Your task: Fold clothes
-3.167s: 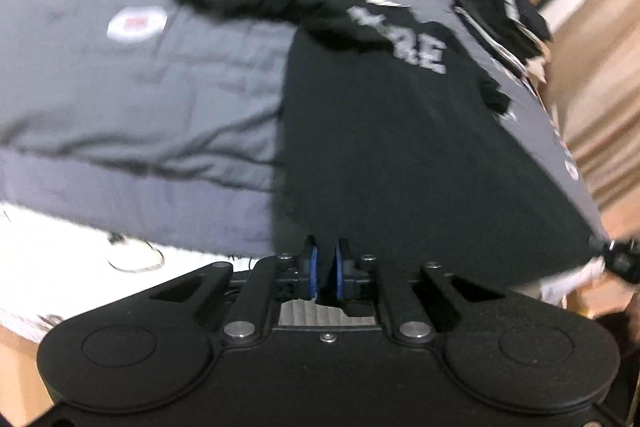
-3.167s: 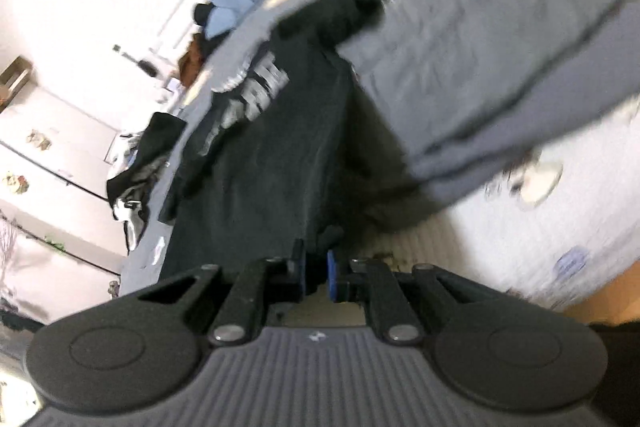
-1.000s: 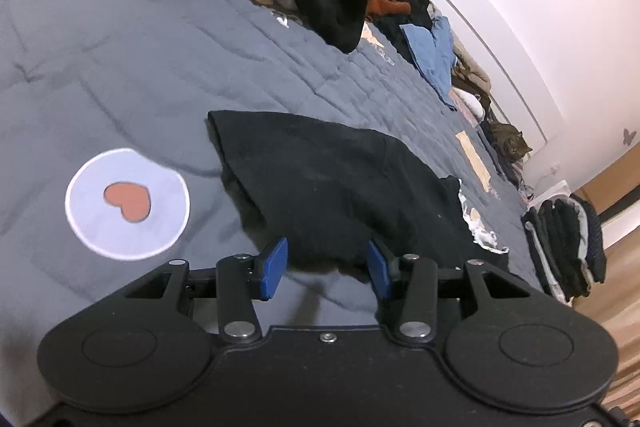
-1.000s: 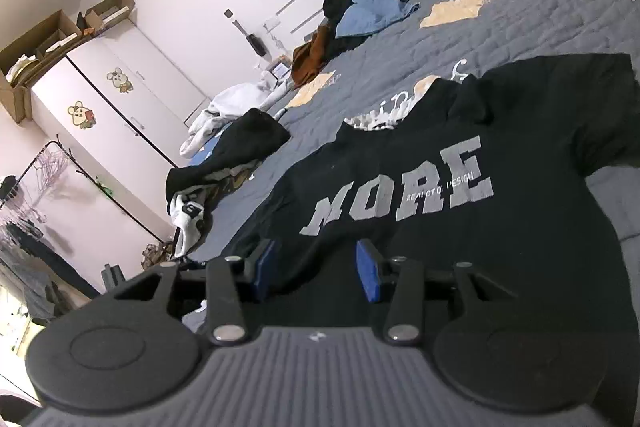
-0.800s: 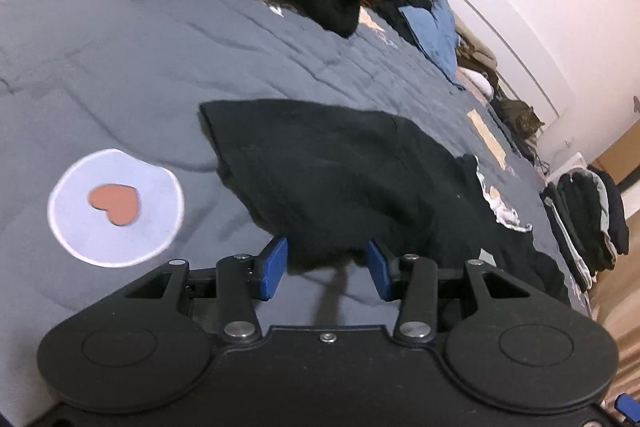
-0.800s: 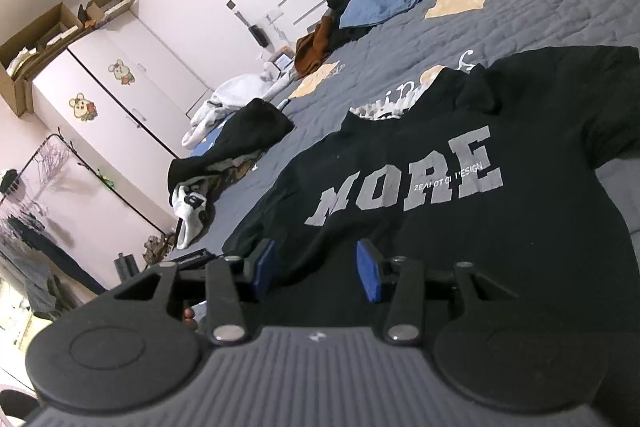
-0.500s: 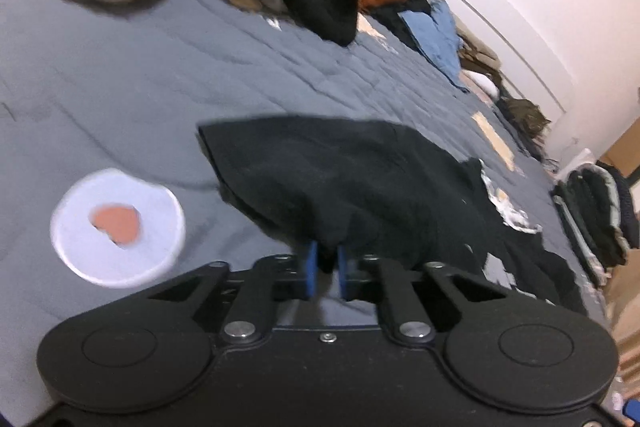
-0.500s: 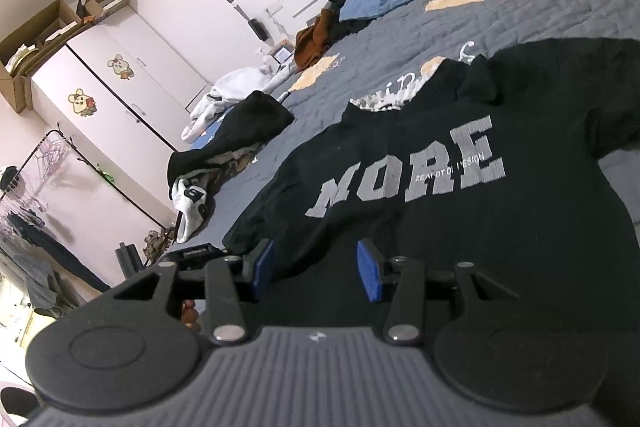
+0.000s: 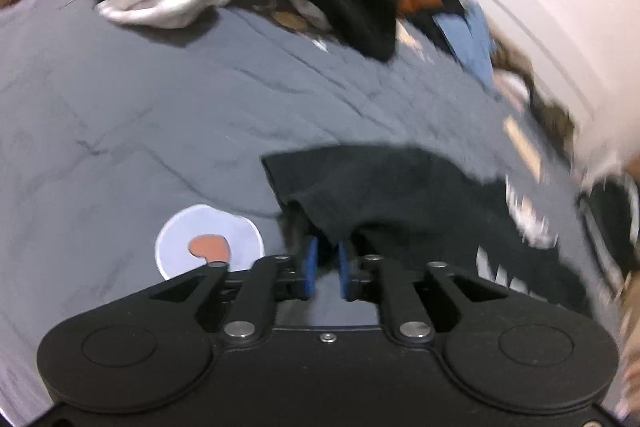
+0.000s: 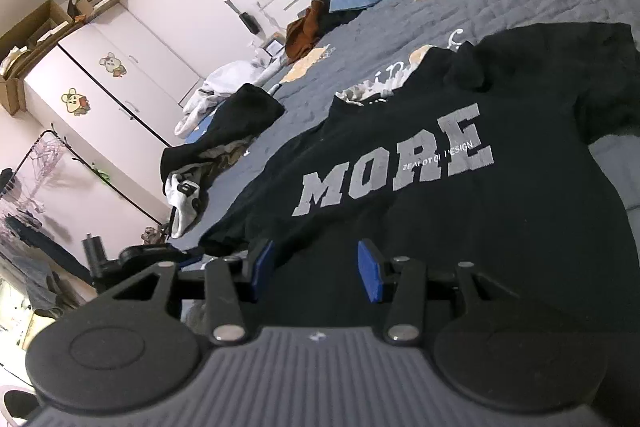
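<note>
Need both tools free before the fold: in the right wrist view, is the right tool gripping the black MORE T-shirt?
No: the right tool stands open above the black MORE T-shirt, with no fabric pinched between its blue pads.

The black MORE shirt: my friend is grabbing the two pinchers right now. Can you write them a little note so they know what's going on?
Left gripper: jaws opening, with a sleeve edge of the black T-shirt between the pads and lifted off the grey bed cover.
Right gripper: open, holding nothing, low over the shirt's lower part.
Shirt: spread print-up on the cover.
Done: laid out; no finished fold shows.
Left: probably fold both sleeves in, then fold the body.
</note>
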Tool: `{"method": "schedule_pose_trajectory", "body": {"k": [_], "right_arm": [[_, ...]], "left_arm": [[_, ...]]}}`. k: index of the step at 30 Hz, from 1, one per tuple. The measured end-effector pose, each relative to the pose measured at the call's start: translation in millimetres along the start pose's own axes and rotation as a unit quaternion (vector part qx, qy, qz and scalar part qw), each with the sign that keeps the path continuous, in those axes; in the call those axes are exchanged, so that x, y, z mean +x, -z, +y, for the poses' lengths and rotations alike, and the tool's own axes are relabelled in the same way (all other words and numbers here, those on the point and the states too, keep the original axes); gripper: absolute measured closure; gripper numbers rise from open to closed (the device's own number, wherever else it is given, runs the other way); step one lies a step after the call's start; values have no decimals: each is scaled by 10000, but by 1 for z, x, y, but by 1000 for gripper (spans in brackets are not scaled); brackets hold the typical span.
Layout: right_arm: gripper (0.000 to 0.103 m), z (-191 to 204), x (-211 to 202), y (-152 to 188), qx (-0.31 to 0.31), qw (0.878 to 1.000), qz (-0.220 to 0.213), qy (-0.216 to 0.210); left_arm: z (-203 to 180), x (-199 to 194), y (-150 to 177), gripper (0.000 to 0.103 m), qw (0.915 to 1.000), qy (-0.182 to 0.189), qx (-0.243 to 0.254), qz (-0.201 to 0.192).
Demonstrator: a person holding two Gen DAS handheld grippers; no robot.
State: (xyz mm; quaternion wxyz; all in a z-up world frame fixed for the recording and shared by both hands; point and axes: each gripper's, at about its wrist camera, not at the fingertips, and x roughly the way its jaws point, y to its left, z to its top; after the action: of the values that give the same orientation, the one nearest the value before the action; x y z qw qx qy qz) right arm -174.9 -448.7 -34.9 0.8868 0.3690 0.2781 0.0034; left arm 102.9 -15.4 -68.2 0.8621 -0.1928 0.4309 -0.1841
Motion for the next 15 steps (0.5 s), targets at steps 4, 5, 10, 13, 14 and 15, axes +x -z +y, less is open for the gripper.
{"method": "schedule_pose_trajectory", "body": {"k": [4, 5, 10, 13, 14, 15], "right_arm": [[57, 0, 4, 1, 7, 10000, 41, 12], [57, 1, 4, 1, -5, 10000, 50, 0], [57, 1, 7, 0, -13, 9999, 88, -52], [57, 0, 9, 0, 9, 9999, 107, -56], [57, -1, 9, 0, 14, 9999, 115, -56], [57, -1, 10, 0, 20, 9999, 123, -55]], "left_arm": [[24, 11, -10, 45, 9974, 35, -629, -357], [30, 16, -12, 45, 9959, 89, -816, -371], [42, 40, -22, 45, 9921, 364, -1150, -343], [36, 54, -31, 45, 9941, 337, -985, -290], [34, 61, -33, 46, 9950, 294, -930, -224], [33, 67, -34, 47, 9957, 251, -874, -157]]}}
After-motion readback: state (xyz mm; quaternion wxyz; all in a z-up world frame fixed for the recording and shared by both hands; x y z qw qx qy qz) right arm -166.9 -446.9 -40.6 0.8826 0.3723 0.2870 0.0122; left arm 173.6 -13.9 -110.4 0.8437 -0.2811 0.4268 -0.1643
